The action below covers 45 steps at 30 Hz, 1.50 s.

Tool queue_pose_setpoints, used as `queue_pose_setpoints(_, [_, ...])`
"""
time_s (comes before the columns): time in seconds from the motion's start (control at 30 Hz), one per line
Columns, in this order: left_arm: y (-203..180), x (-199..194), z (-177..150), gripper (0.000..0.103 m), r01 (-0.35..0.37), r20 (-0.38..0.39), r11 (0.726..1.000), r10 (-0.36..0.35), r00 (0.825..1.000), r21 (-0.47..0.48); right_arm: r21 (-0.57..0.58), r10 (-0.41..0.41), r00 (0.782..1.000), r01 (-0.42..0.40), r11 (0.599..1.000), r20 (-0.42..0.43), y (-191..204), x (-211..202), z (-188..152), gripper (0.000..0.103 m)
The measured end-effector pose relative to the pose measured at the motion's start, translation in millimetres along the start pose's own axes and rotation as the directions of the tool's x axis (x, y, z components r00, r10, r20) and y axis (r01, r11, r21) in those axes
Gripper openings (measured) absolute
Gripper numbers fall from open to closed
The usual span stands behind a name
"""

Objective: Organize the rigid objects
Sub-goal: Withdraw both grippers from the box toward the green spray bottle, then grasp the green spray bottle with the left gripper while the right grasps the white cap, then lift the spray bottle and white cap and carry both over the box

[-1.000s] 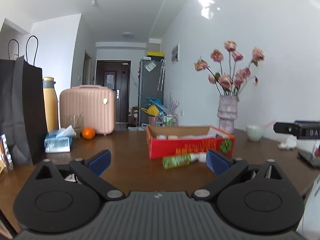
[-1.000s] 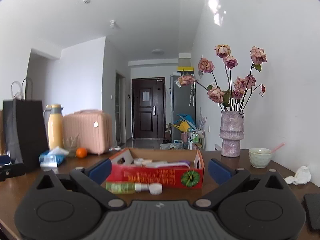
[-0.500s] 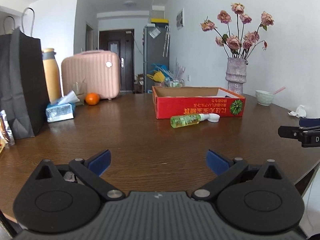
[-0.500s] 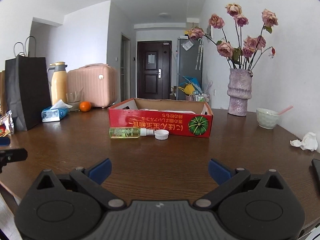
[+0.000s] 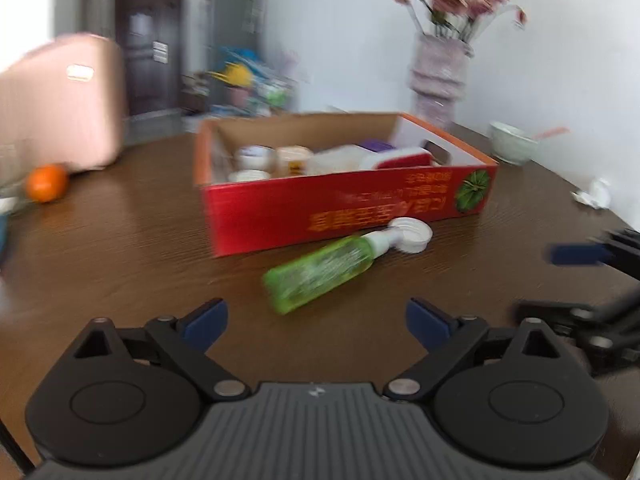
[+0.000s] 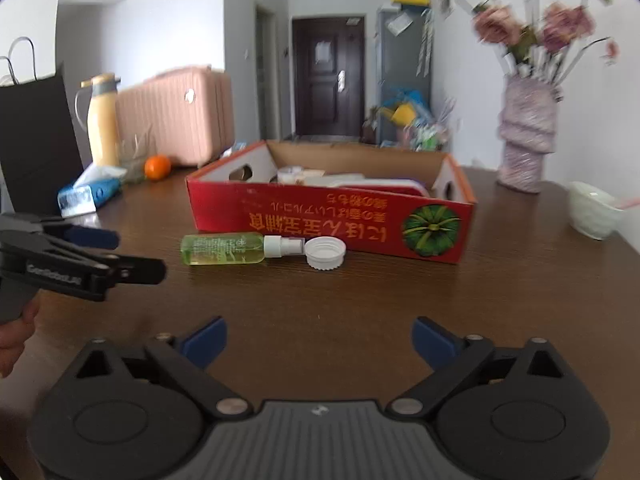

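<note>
A green spray bottle (image 5: 320, 272) (image 6: 224, 247) lies on its side on the brown table, in front of a red cardboard box (image 5: 344, 208) (image 6: 332, 220) that holds several small jars and packs. A white cap (image 5: 412, 234) (image 6: 325, 253) lies beside the bottle's nozzle. My left gripper (image 5: 316, 320) hovers just short of the bottle, its jaws wide and closing, nothing between them. My right gripper (image 6: 318, 338) hangs further back from the bottle and cap, jaws also wide and closing on nothing. Each gripper shows at the edge of the other's view.
A vase of pink flowers (image 6: 528, 140) and a pale bowl (image 6: 594, 210) stand right of the box. An orange (image 6: 157, 167), a tissue pack (image 6: 86, 196), a yellow flask (image 6: 103, 120), a pink suitcase (image 6: 176, 116) and a black bag (image 6: 36, 136) crowd the left. A crumpled tissue (image 5: 596, 196) lies at the right.
Both grippers have tipped downward and moved in over the table toward the bottle and box, which now look much larger. The left one has swung furthest, and both pairs of jaws have narrowed slightly.
</note>
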State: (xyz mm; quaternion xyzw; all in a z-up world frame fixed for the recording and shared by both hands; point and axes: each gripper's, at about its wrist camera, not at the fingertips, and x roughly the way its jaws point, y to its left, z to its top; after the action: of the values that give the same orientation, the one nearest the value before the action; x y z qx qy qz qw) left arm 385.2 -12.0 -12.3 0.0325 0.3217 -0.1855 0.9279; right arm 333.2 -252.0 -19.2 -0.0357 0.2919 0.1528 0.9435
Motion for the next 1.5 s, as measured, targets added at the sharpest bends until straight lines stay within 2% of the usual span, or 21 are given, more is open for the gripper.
queue_pose_setpoints(0.07, [0.2,19.1,8.4,0.098,0.038,-0.01,0.998,-0.037,0.999,0.043,-0.014,0.022,0.999,-0.022,1.0,-0.03,-4.3,30.4,16.2,0.09])
queue_pose_setpoints(0.13, [-3.9,33.0,13.6,0.097,0.018,-0.001,0.994,-0.018,1.0,0.11,-0.01,0.03,0.999,-0.03,0.999,-0.038,-7.1,55.2,29.0,0.088])
queue_pose_setpoints(0.2, [-4.2,44.1,16.1,0.097,0.03,-0.012,0.986,-0.028,1.0,0.165,-0.003,0.027,0.998,-0.027,1.0,-0.052,-9.0,75.7,39.4,0.081])
queue_pose_setpoints(0.3, [-2.0,53.7,15.0,0.097,0.087,-0.017,0.972,-0.085,0.996,0.22,0.005,0.045,0.997,-0.045,0.999,-0.063,-9.6,94.8,49.4,0.08])
queue_pose_setpoints(0.37, [-1.1,60.6,11.6,0.096,0.082,-0.006,0.966,-0.083,0.997,0.246,-0.004,0.056,0.997,-0.056,0.998,-0.054,-9.3,102.8,50.7,0.078])
queue_pose_setpoints(0.43, [-1.9,67.9,9.8,0.086,0.095,-0.024,0.964,-0.092,0.996,0.25,0.016,0.055,0.997,-0.055,0.998,-0.054,-11.3,110.4,50.6,0.071])
queue_pose_setpoints(0.53, [-1.1,69.5,13.9,0.083,0.122,0.002,0.959,-0.127,0.992,0.256,0.049,0.088,0.994,-0.085,0.995,-0.061,-14.7,121.8,48.9,0.055])
queue_pose_setpoints(0.57, [-0.4,72.0,15.9,0.078,0.128,0.0,0.959,-0.132,0.991,0.252,0.044,0.084,0.994,-0.081,0.996,-0.065,-14.4,125.7,48.2,0.05])
queue_pose_setpoints(0.63, [0.6,77.5,18.3,0.042,0.128,-0.018,0.965,-0.128,0.992,0.231,0.021,0.067,0.996,-0.066,0.998,-0.055,-12.9,128.7,48.0,0.044])
queue_pose_setpoints(0.7, [3.2,72.5,15.2,0.035,0.142,-0.017,0.966,-0.142,0.99,0.217,0.016,0.065,0.997,-0.064,0.998,-0.051,-13.0,129.3,48.0,0.039])
queue_pose_setpoints(0.77, [-1.4,63.7,8.7,0.032,0.1,-0.004,0.968,-0.102,0.995,0.232,0.028,0.065,0.997,-0.063,0.998,-0.049,-15.7,127.5,47.7,0.039])
queue_pose_setpoints(0.83, [-17.0,52.9,0.6,0.031,-0.021,0.03,0.973,0.014,0.999,0.229,0.042,0.059,0.998,-0.058,0.997,-0.03,-18.8,117.8,46.7,0.039])
queue_pose_setpoints(0.87, [-22.9,42.4,-5.6,0.031,-0.054,0.049,0.973,0.044,0.998,0.226,0.051,0.073,0.997,-0.072,0.996,-0.021,-20.5,112.4,44.9,0.039])
queue_pose_setpoints(0.93, [-31.1,18.5,-15.9,0.031,-0.082,0.093,0.984,0.068,0.993,0.159,0.079,0.098,0.995,-0.096,0.992,-0.016,-23.2,97.8,38.3,0.039])
queue_pose_setpoints(1.0, [-32.0,-9.0,-25.9,0.031,-0.079,0.114,0.996,0.074,0.991,0.043,0.105,0.103,0.995,-0.101,0.989,-0.011,-23.6,80.2,29.6,0.039])
queue_pose_setpoints(1.07, [-32.9,-33.6,-34.8,0.031,-0.1,0.136,0.994,0.105,0.985,-0.039,0.12,0.115,0.993,-0.115,0.986,0.008,-20.8,56.9,17.4,0.039])
queue_pose_setpoints(1.2, [-43.9,-76.0,-47.0,0.031,-0.194,0.176,0.977,0.208,0.962,-0.091,0.121,0.146,0.989,-0.145,0.982,-0.004,-12.2,18.5,-13.5,0.039])
queue_pose_setpoints(1.3, [-51.2,-102.5,-51.9,0.031,-0.219,0.189,0.97,0.236,0.953,-0.106,0.135,0.153,0.988,-0.151,0.979,0.0,-5.5,-8.5,-33.6,0.039])
queue_pose_setpoints(1.37, [-56.0,-122.4,-58.7,0.031,-0.211,0.243,0.971,0.232,0.942,-0.113,0.144,0.168,0.986,-0.17,0.975,0.022,-1.1,-25.7,-43.4,0.039])
queue_pose_setpoints(1.43, [-59.7,-130.2,-55.4,0.031,-0.203,0.214,0.971,0.226,0.95,-0.125,0.128,0.163,0.986,-0.167,0.978,0.038,4.9,-41.3,-50.2,0.039])
queue_pose_setpoints(1.5, [-70.5,-142.3,-49.8,0.031,-0.229,0.219,0.966,0.251,0.943,-0.123,0.133,0.175,0.981,-0.185,0.974,0.084,6.1,-58.9,-57.2,0.039])
